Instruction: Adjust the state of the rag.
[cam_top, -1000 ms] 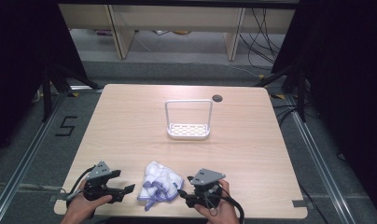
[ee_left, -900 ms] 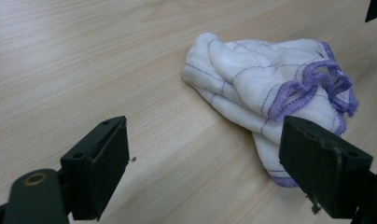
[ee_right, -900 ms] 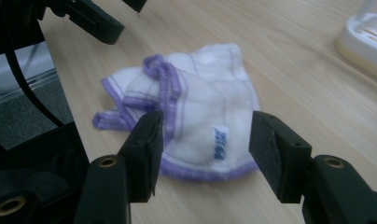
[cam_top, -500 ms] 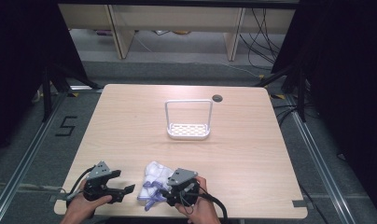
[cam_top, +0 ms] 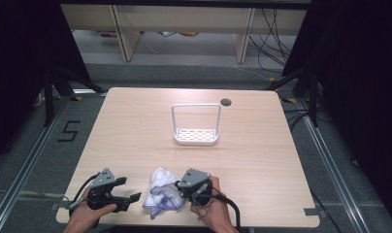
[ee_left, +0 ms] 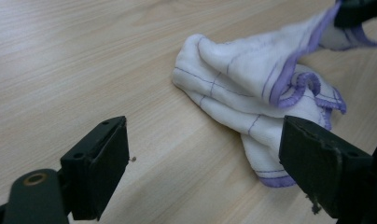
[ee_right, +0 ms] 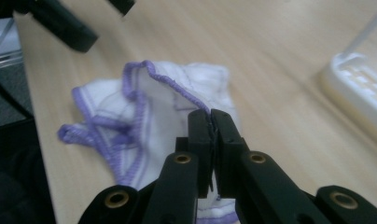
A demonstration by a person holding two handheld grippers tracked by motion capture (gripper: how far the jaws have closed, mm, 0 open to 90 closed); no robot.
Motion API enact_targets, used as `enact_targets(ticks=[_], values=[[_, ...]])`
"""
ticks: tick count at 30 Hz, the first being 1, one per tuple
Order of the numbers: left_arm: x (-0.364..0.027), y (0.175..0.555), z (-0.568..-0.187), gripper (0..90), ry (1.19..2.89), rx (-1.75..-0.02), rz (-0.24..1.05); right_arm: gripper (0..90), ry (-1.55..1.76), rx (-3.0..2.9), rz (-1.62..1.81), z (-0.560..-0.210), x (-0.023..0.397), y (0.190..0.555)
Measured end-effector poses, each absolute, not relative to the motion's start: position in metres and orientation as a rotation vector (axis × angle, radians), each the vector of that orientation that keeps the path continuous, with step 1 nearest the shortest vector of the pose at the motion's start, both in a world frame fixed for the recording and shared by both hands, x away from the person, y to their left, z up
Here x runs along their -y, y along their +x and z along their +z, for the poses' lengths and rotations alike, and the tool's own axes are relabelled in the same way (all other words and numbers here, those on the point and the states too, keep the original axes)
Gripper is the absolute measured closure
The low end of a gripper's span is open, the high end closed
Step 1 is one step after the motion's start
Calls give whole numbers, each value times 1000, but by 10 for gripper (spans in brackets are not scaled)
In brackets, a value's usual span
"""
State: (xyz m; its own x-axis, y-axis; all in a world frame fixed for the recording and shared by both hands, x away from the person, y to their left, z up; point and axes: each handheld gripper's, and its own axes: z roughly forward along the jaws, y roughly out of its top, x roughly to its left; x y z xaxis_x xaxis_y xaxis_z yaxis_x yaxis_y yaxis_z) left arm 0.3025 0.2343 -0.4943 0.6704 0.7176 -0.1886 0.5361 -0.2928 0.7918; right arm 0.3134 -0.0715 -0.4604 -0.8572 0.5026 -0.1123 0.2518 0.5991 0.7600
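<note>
**Right gripper pinches the cloth at the table's near edge**

The cloth (cam_top: 164, 192), white with purple stitching, lies crumpled on the table (cam_top: 136, 126) close to the person's edge, between the two hands. The right gripper (ee_right: 210, 122) has just been closing, and its jaws now stand pressed together on a purple-hemmed fold of the cloth, which lifts slightly toward them. The left gripper (ee_left: 203, 154) rests just beside the cloth on its other side, jaws spread wide with nothing between them; one jaw stands in front of the cloth's lower corner, and whether it touches I cannot tell. Farther back, well apart from the cloth, a white rack (cam_top: 196, 125) stands upright near the table's middle.
</note>
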Motion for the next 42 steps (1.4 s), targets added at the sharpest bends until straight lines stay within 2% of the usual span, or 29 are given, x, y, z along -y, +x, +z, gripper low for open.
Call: enact_targets(ticks=[6,9,13,20,28,31,34,38,42], values=[[-229,300,-493,162,1957,-960,257,882,736,-2441,1185,-448,97,330],[-221,295,-488,193,1960,-918,229,883,785,-2419,1197,-446,108,338],[-211,291,-483,245,1979,-861,200,882,847,-2410,1199,-450,121,348],[-175,281,-481,267,2008,-735,162,882,940,-2414,1164,-462,137,361],[-133,292,-478,264,2036,-707,109,882,925,-2423,1180,-460,139,362],[-121,298,-481,247,2032,-746,96,882,927,-2430,1178,-459,140,362],[-114,304,-484,268,2043,-784,82,881,934,-2429,1196,-459,140,362],[-110,308,-487,363,2023,-818,50,881,925,-2431,1201,-458,140,361],[-106,316,-494,530,2033,-832,88,881,952,-2428,1201,-458,139,360]])
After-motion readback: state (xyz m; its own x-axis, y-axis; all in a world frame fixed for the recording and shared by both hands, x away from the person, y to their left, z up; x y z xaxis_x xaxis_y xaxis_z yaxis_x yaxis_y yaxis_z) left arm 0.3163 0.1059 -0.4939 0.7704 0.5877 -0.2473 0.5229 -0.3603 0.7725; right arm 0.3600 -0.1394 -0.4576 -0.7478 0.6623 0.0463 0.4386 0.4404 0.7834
